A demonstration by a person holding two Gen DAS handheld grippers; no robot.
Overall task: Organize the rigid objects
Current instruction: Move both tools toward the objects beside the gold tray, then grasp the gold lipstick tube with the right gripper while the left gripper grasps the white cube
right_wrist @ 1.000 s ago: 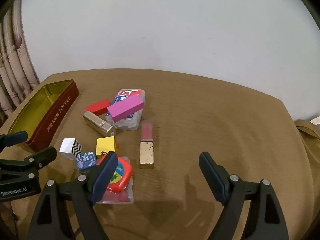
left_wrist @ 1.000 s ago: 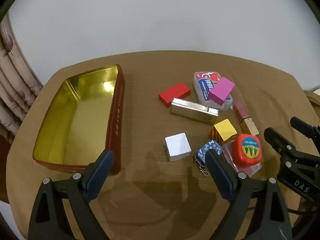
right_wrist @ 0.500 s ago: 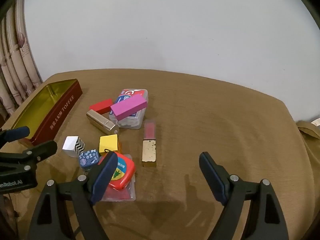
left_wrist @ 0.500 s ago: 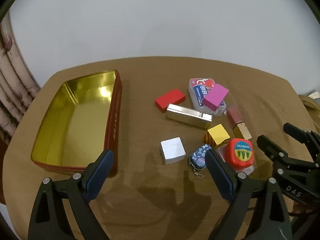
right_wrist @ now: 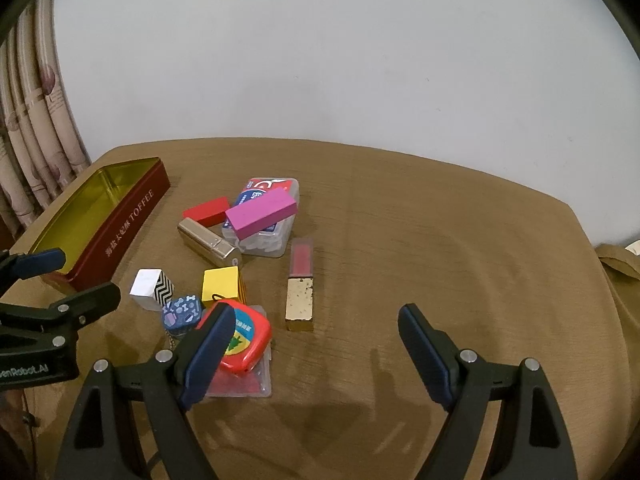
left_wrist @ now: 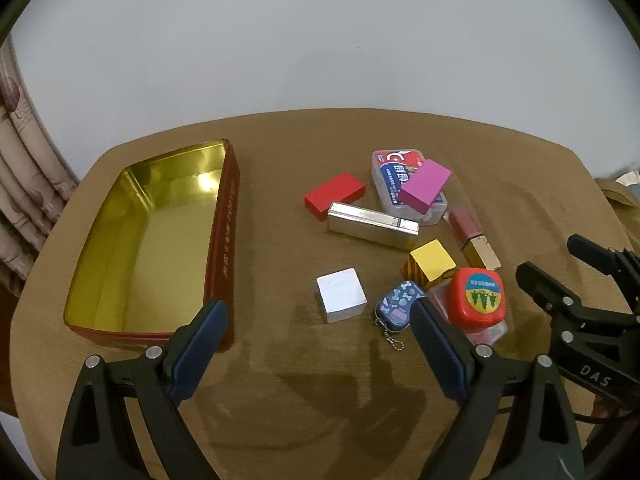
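Both claws spread wide, nothing held: left gripper (left_wrist: 318, 330) poised over bare tabletop between the tin (left_wrist: 218, 240) and the clutter, right gripper (right_wrist: 316, 342) poised low near the front edge of the table (right_wrist: 460, 240). Tin empty, gold-lined, red-walled, well apart to the left of the pile. Scattered to its right: red block (left_wrist: 335, 196), silver metal case (left_wrist: 372, 225) just in front of it, pink block (left_wrist: 426, 187) resting across a clear plastic box (left_wrist: 394, 172), yellow cube (left_wrist: 430, 265), silver cube (left_wrist: 341, 294) standing alone, small blue patterned tin on a ball chain (left_wrist: 398, 306), red tape measure (left_wrist: 477, 294) sitting on a flat clear case (right_wrist: 242, 380), and a lip-gloss tube (right_wrist: 300, 284) with a gold cap. Probably all stiff and light, safe to pinch firmly. Blocks and cubes: flat opposite faces, easy hold. Silver case and silver cube: smooth, likely slippery, best taken across the narrow width. Lip-gloss tube: best gripped mid-length, across its flat sides. Pink block worth lifting first, since perched and liable to slide. Contents of the clear box hard to make out, possibly small white pieces.
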